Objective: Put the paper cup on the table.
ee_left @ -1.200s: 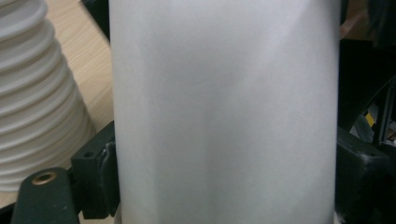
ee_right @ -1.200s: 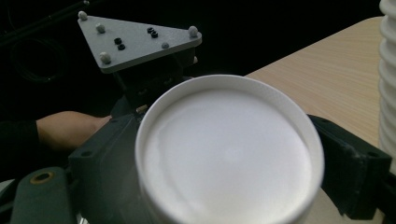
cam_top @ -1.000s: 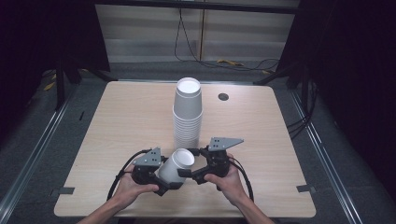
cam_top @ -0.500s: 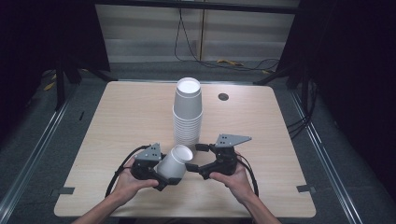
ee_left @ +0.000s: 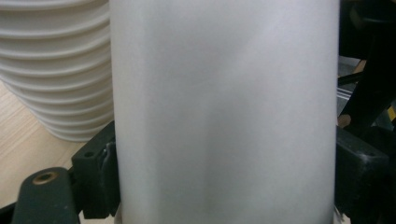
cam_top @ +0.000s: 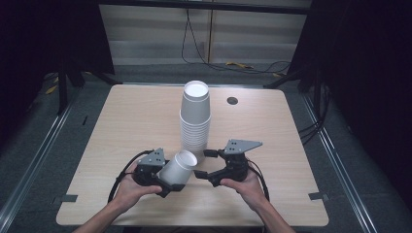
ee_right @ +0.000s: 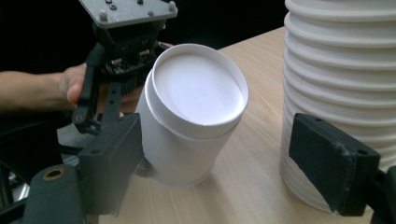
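Right tongs [cam_top: 203, 164] opened, backed off cup [cam_top: 178, 167], left tongs [cam_top: 171, 175] tilted it more

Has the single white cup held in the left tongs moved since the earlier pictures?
Yes. The cup, clamped in the left tongs, has shifted slightly toward the table's near edge, away from the cup stack.

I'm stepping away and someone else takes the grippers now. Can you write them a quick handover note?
Left hand-held gripper: shut on a single white paper cup, tilted, bottom end facing the other gripper.
Right hand-held gripper: open, empty, jaws beside the cup's bottom end.
Stack of paper cups: upside down, mid-table.
Done: one cup is apart from the stack.
Left: probably pass or place it.
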`<state>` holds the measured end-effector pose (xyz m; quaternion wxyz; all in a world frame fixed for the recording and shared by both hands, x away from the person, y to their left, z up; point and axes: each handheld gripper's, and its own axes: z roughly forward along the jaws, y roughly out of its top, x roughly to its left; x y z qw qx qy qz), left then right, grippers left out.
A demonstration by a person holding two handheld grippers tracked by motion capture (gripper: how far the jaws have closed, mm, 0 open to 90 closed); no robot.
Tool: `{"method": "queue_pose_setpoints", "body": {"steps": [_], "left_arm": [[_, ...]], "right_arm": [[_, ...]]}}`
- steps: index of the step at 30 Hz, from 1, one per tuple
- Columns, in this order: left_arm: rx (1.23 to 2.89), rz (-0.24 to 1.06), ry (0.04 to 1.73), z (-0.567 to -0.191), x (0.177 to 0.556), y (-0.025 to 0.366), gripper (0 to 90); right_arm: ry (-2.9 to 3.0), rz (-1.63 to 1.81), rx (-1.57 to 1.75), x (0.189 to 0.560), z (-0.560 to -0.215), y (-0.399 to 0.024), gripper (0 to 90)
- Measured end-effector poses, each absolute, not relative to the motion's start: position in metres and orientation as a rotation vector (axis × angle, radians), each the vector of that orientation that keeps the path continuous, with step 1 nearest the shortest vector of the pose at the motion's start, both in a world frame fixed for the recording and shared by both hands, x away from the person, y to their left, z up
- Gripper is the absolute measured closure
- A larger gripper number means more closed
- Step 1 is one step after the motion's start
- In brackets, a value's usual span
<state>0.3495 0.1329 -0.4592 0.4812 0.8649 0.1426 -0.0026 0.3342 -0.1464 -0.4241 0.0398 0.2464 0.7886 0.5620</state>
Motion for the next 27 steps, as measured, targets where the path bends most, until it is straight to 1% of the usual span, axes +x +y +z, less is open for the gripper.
{"method": "queue_pose_setpoints", "body": {"steps": [7,13,19,22,23,27], "left_arm": [[2.130,0.021,0.346,-0.454,0.348,0.140,15.1],[2.177,0.047,0.319,-0.449,0.346,0.140,15.2],[2.228,0.038,0.311,-0.446,0.352,0.136,15.3],[2.266,0.065,0.299,-0.443,0.352,0.135,15.3],[2.269,0.054,0.298,-0.443,0.352,0.135,15.3],[2.327,0.062,0.282,-0.441,0.354,0.132,15.3]], "right_arm": [[2.462,1.637,0.784,0.335,-0.425,-0.147,19.8],[2.549,1.595,0.796,0.335,-0.424,-0.148,18.4],[2.619,1.580,0.768,0.338,-0.425,-0.150,18.3],[2.652,1.568,0.734,0.339,-0.424,-0.150,15.7],[2.657,1.559,0.717,0.338,-0.423,-0.150,14.0],[2.686,1.504,0.636,0.335,-0.418,-0.147,14.1]]}}
